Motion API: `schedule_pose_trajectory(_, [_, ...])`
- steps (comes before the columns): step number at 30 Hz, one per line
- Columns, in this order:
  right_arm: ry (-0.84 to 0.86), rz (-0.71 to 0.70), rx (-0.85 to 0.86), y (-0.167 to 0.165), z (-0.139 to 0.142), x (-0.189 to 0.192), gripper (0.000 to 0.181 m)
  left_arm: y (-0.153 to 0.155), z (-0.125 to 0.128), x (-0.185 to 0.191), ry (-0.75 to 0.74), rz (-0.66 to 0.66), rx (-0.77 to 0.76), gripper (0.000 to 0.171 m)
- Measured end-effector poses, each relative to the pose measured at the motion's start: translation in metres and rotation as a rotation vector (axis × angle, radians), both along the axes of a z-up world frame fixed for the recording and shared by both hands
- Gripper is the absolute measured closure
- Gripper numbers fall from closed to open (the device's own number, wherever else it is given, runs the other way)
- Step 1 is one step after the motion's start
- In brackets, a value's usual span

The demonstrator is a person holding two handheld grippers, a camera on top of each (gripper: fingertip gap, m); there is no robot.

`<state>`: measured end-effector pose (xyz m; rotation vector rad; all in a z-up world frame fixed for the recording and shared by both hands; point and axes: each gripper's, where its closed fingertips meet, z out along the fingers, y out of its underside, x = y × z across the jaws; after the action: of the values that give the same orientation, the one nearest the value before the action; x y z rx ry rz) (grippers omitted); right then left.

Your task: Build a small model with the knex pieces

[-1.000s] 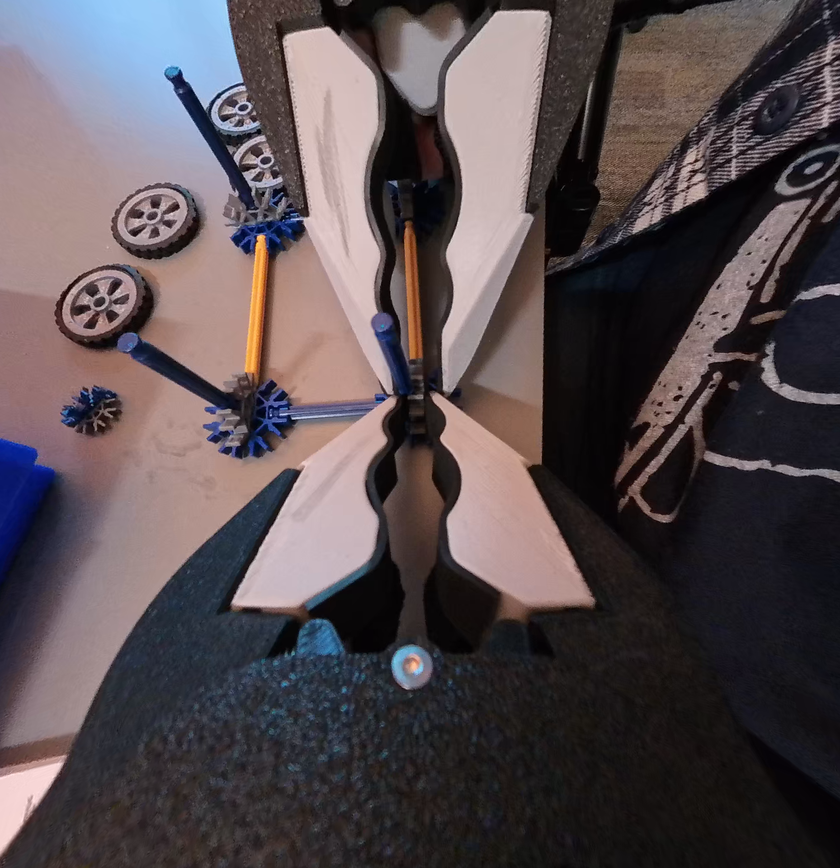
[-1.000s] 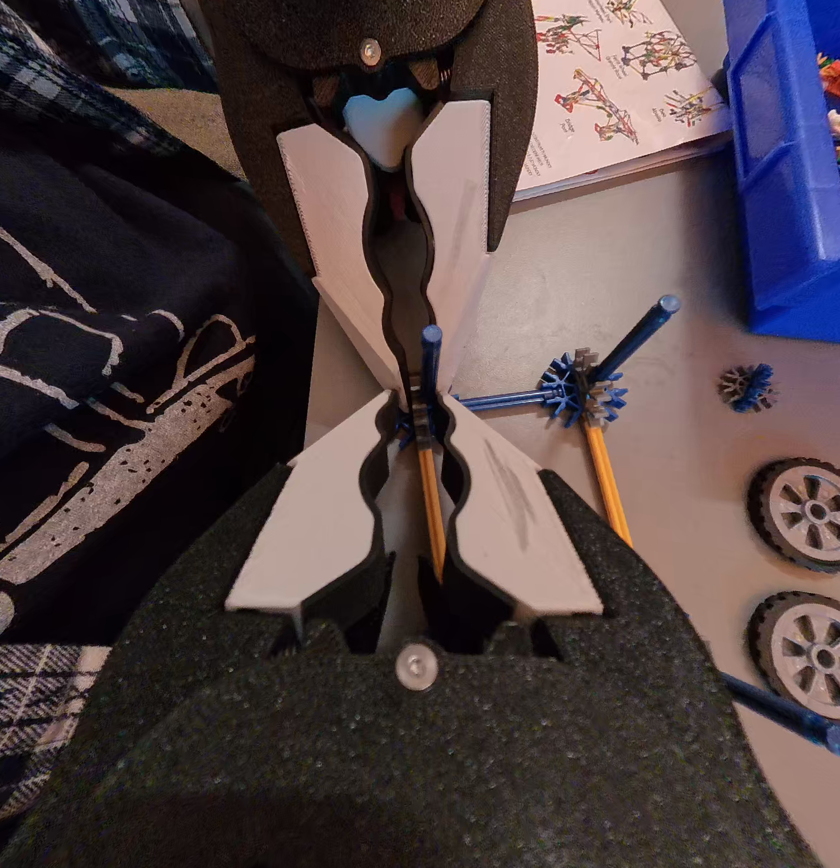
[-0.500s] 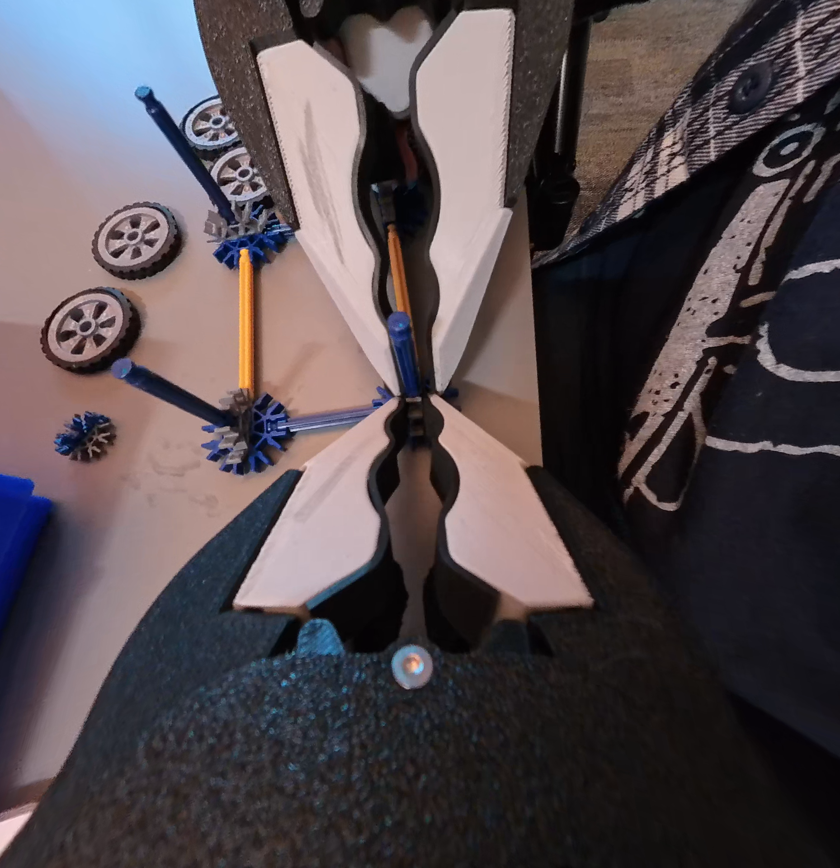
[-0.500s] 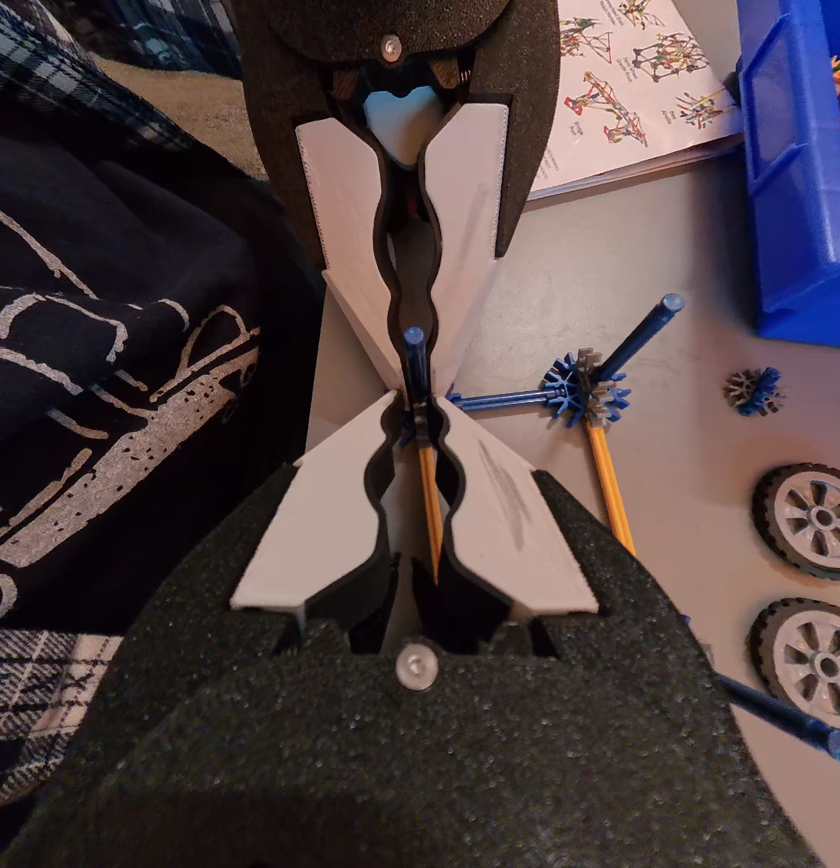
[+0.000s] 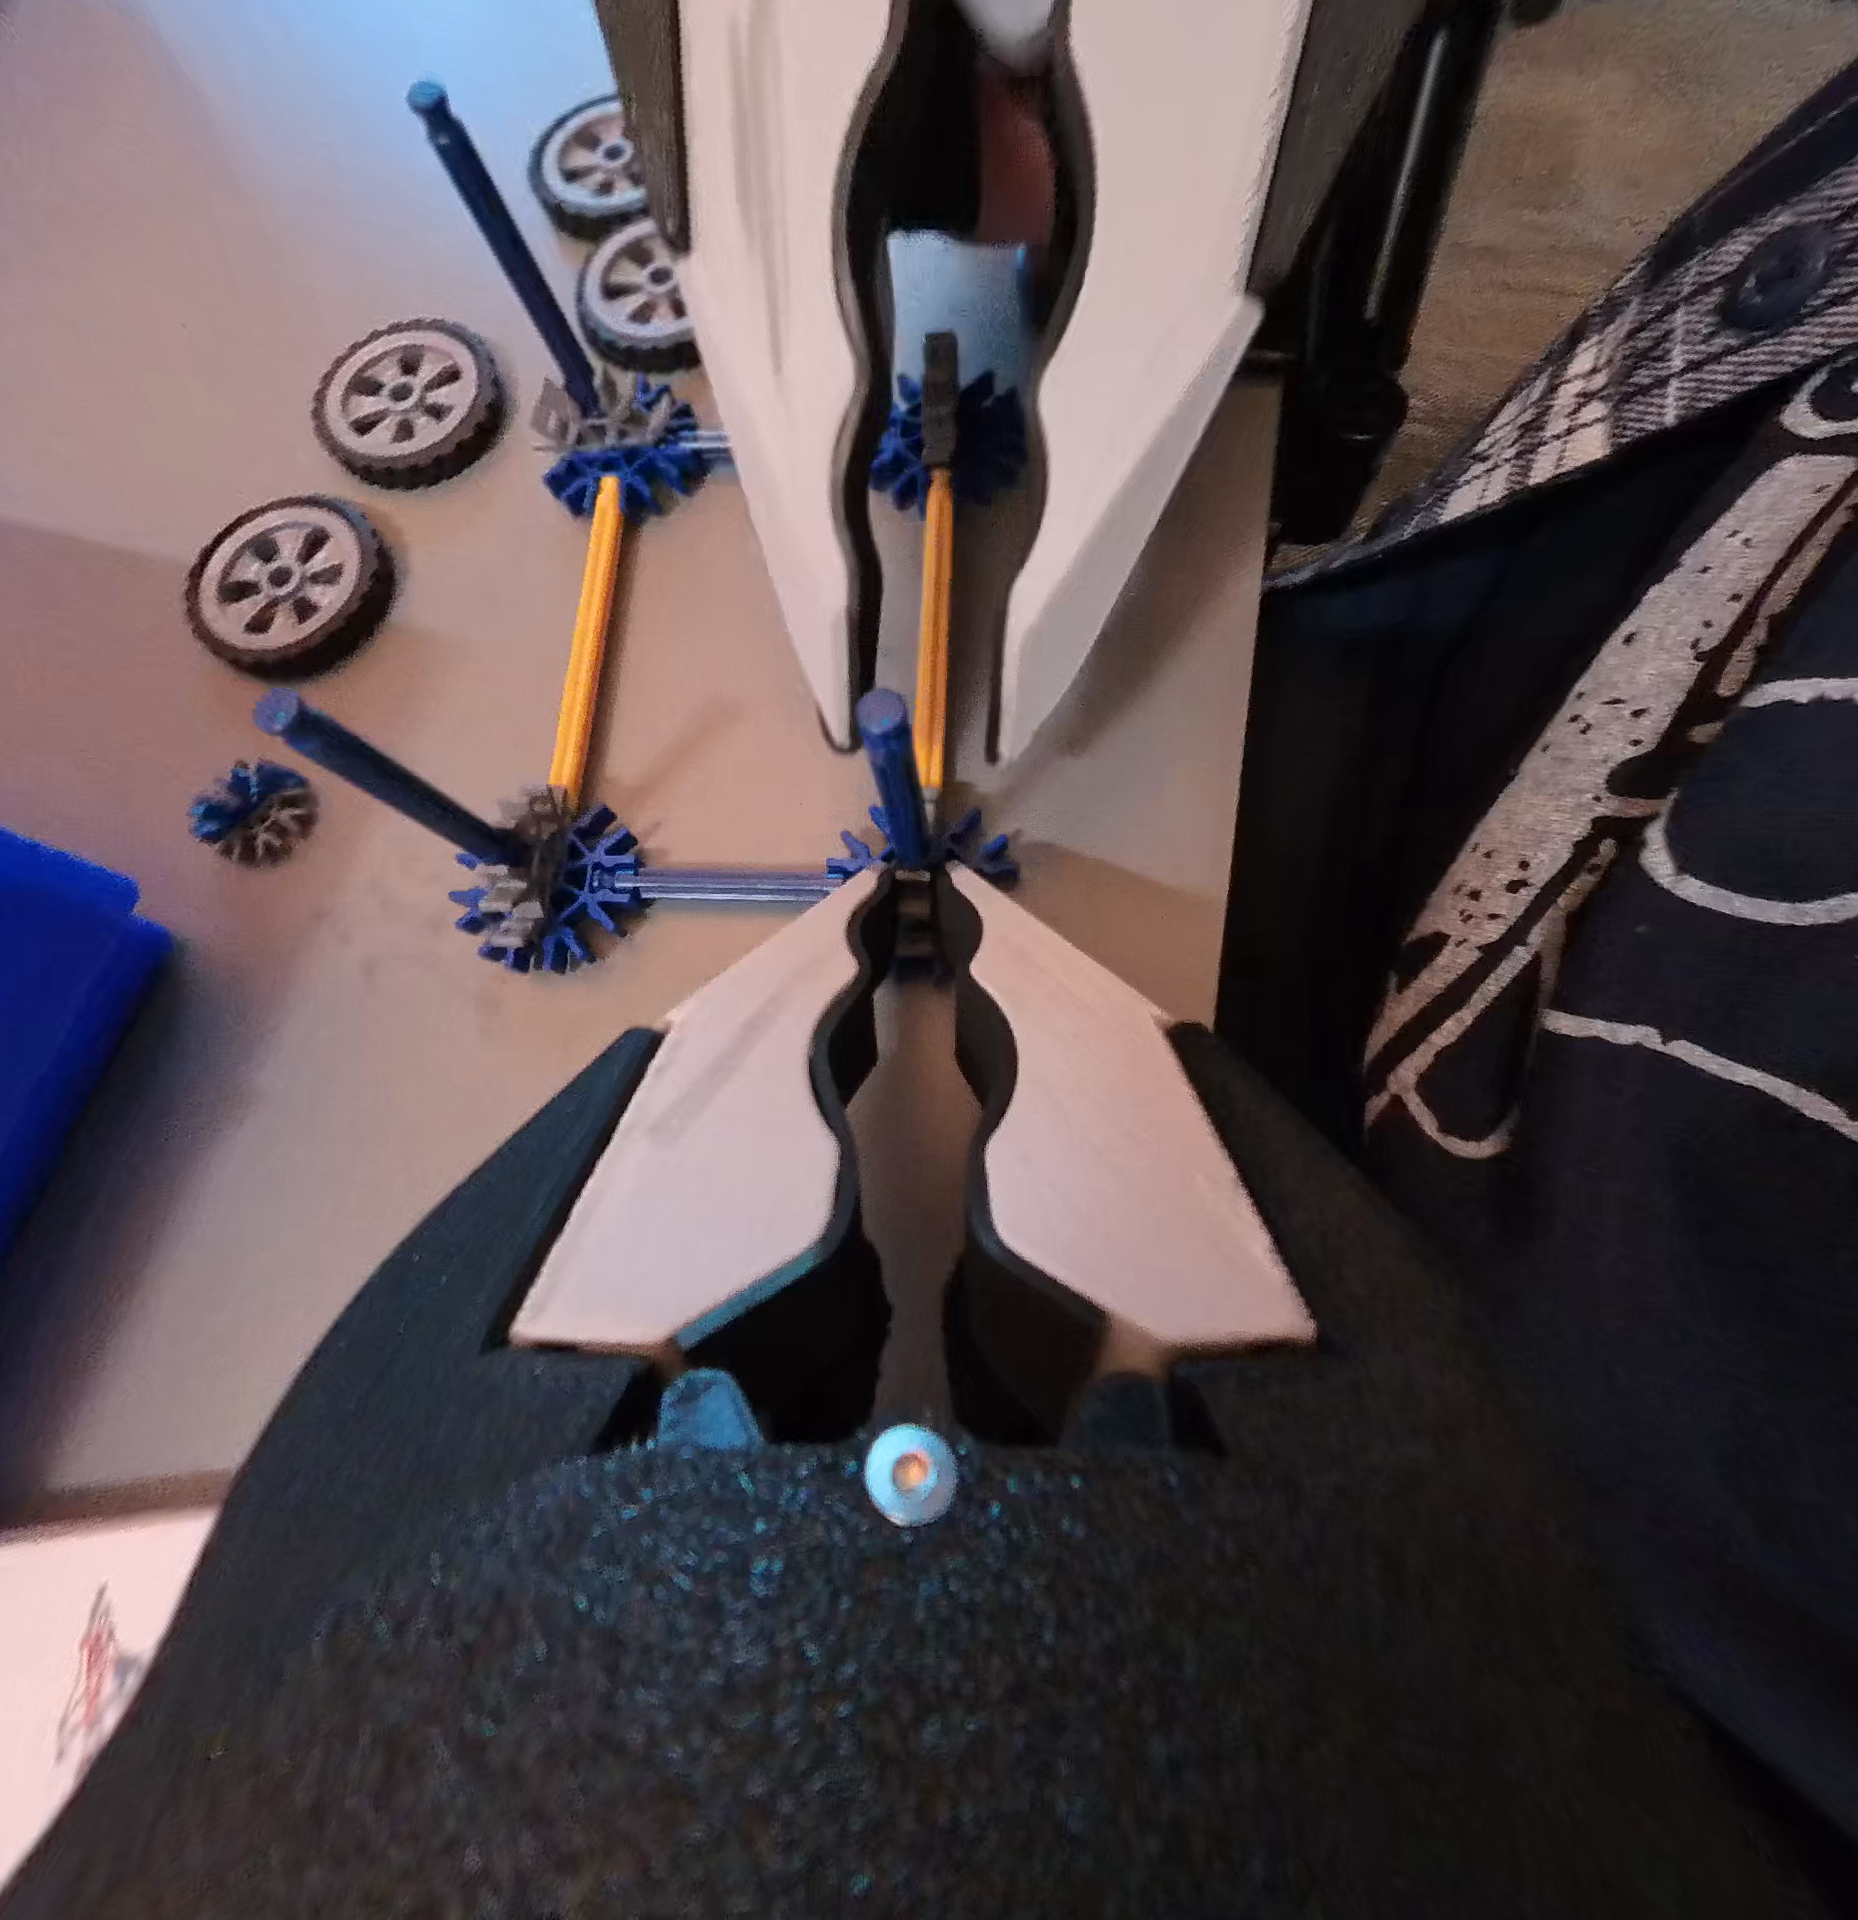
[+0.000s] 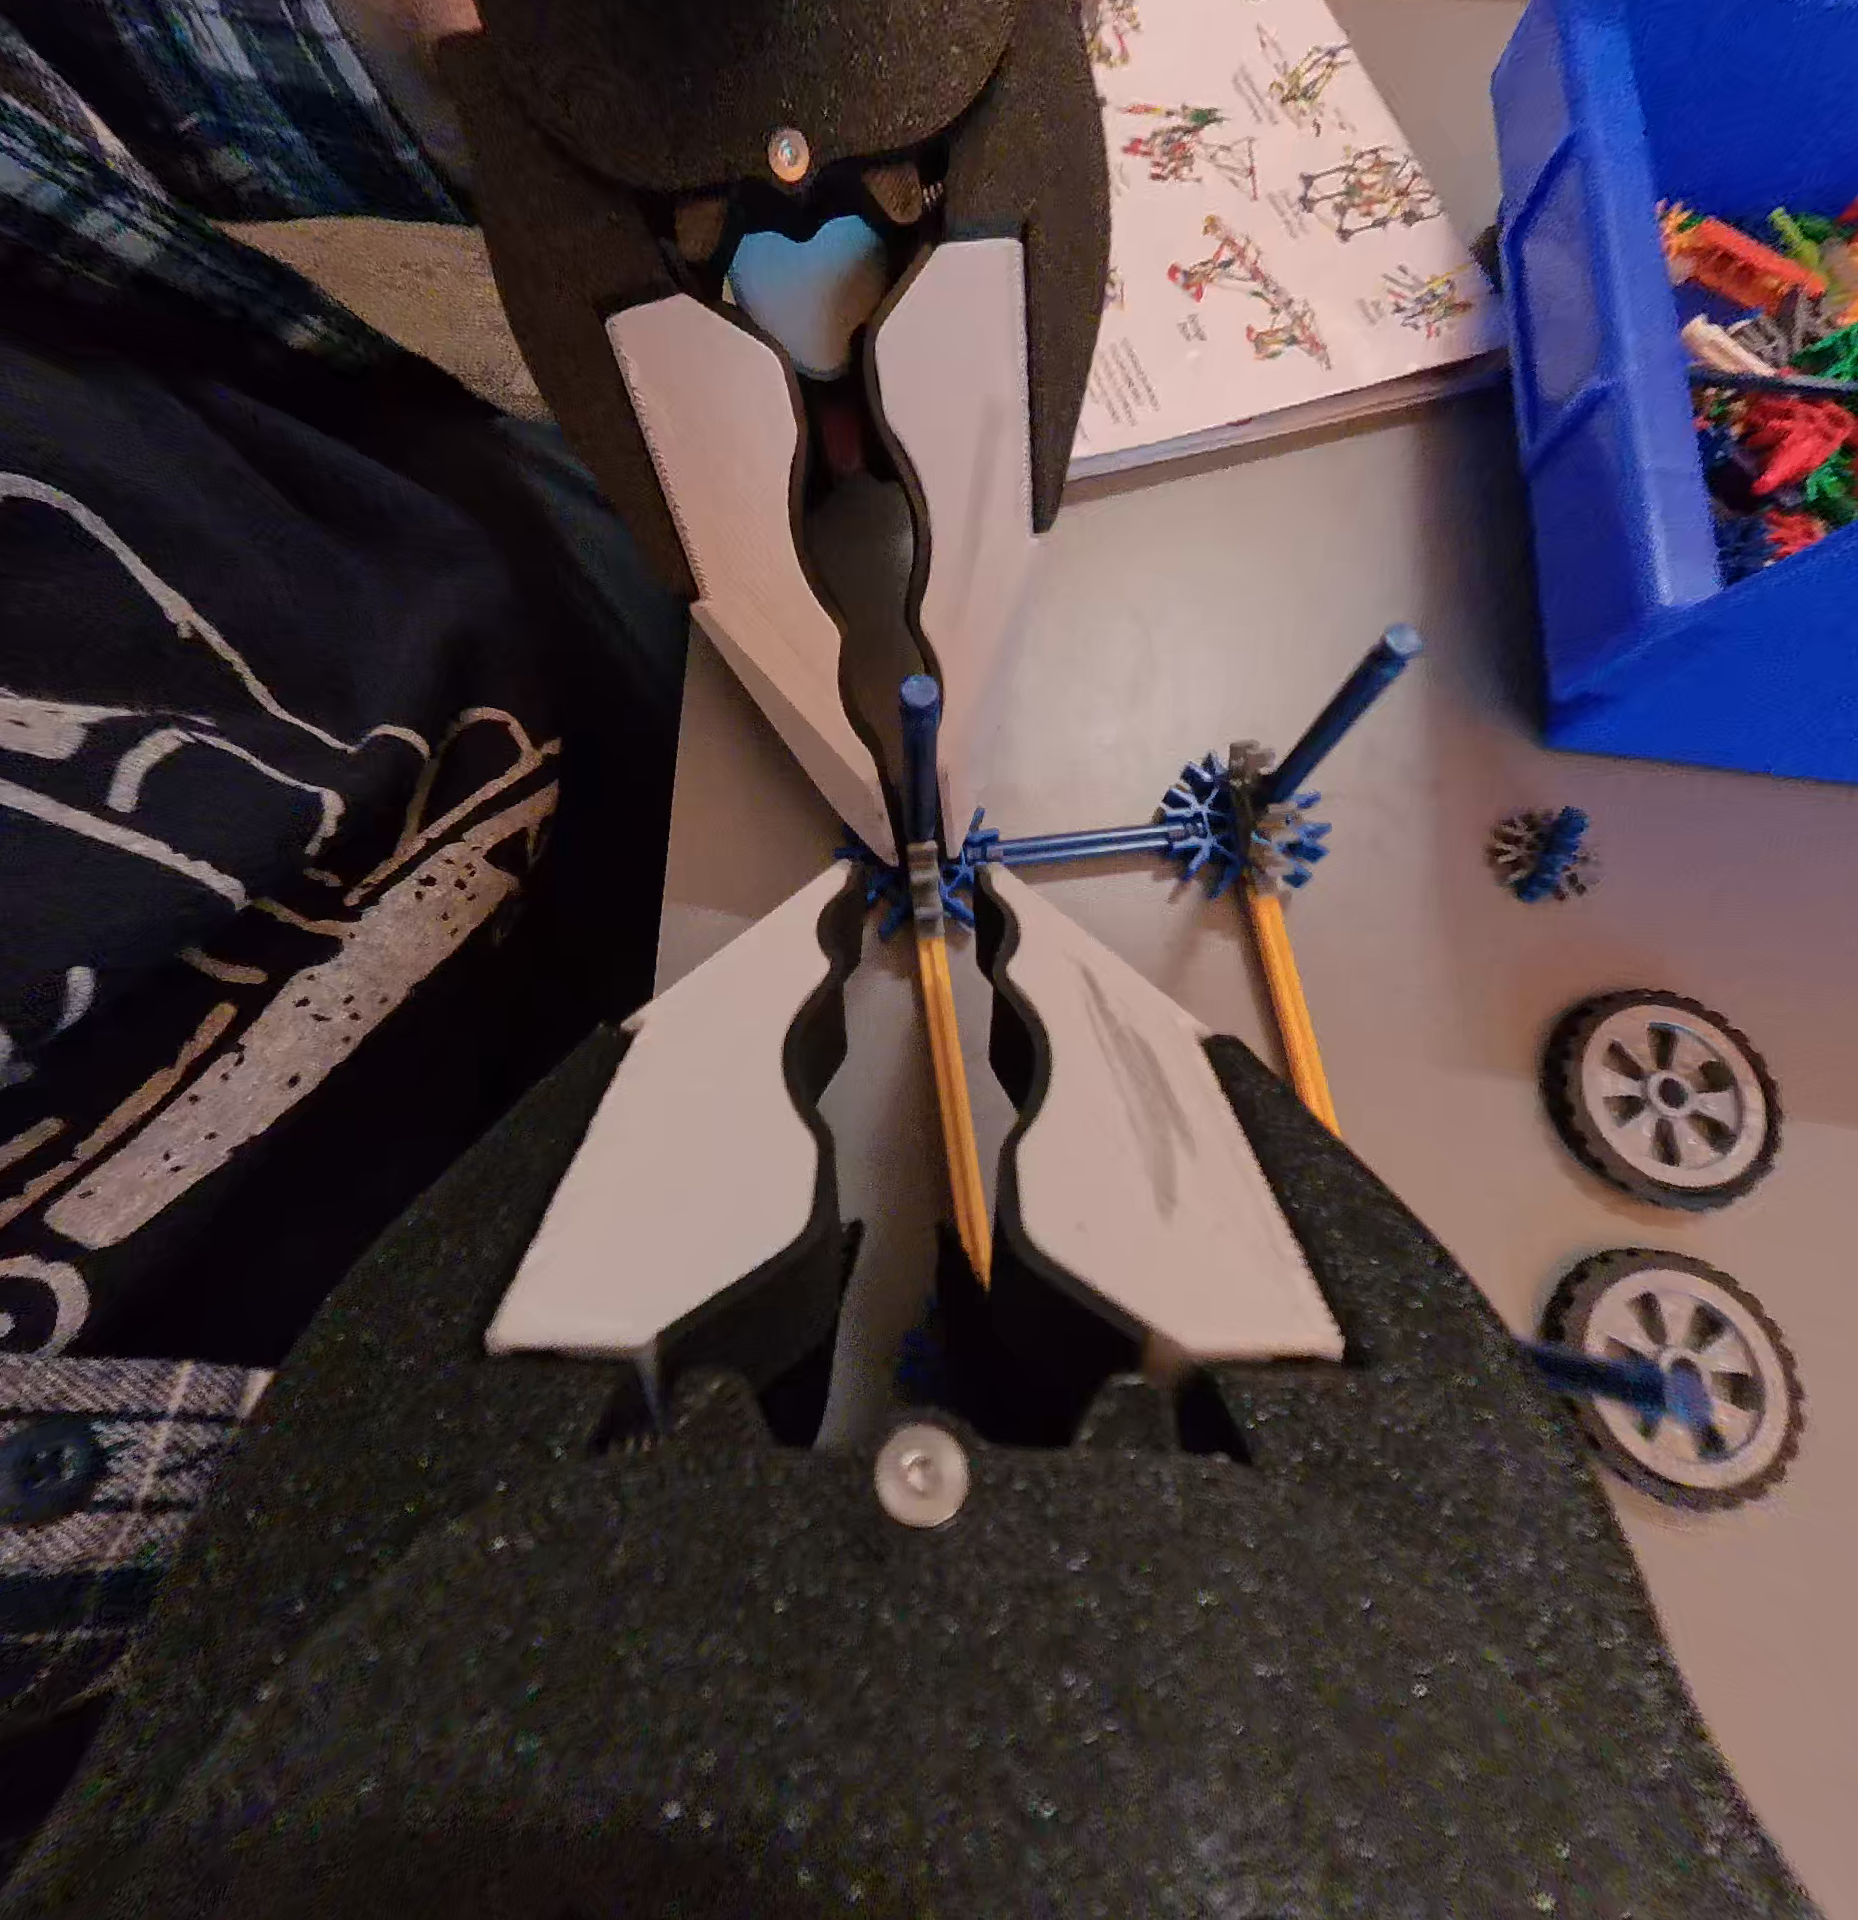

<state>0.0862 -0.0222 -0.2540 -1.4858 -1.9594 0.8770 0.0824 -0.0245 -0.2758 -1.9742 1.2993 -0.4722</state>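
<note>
A toy rod frame lies on the table, made of yellow rods point(image 5: 933, 623), blue rods and blue-grey snowflake connectors. My left gripper point(image 5: 912, 883) is shut on the near corner connector point(image 5: 969, 842), which carries an upright blue rod point(image 5: 894, 769). My right gripper point(image 6: 923, 888) faces it, open, with its fingers on either side of the same connector point(image 6: 956, 883) and a yellow rod point(image 6: 946, 1091). In the left wrist view the right gripper point(image 5: 912, 738) straddles that rod, with the far connector point(image 5: 935, 436) between its fingers. The left gripper point(image 6: 904, 821) also shows in the right wrist view.
Several grey wheels point(image 5: 405, 405) point(image 6: 1663, 1096) and a loose connector point(image 6: 1538, 852) lie beside the frame. A blue bin point(image 6: 1631, 416) of coloured parts and an instruction sheet point(image 6: 1268, 208) are behind it. A person's dark printed shirt point(image 5: 1631, 935) is at the table edge. The tips of both grippers are at nearly the same place.
My right gripper's fingers have spread apart off the corner connector and yellow rod. My left gripper stays shut on the corner connector. The frame has not moved.
</note>
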Motion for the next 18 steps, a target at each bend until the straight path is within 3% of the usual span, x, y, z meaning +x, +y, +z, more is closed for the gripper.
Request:
schedule_pose_trajectory(4, [0.011, 0.002, 0.016, 0.003, 0.009, -0.001, 0.161, 0.002, 0.0, -0.014, 0.016, 0.047, -0.004, 0.163])
schedule_pose_trajectory(7, [0.034, 0.003, 0.03, 0.008, 0.019, -0.002, 0.161, 0.002, 0.003, -0.026, 0.021, 0.06, -0.006, 0.146])
schedule_pose_trajectory(12, [0.068, -0.043, 0.08, 0.032, 0.038, -0.001, 0.161, 0.002, 0.034, -0.048, -0.063, 0.054, -0.02, 0.131])
schedule_pose_trajectory(18, [0.058, -0.056, 0.093, 0.044, 0.039, 0.001, 0.161, 0.057, 0.076, -0.115, 0.002, 0.205, 0.111, 0.135])
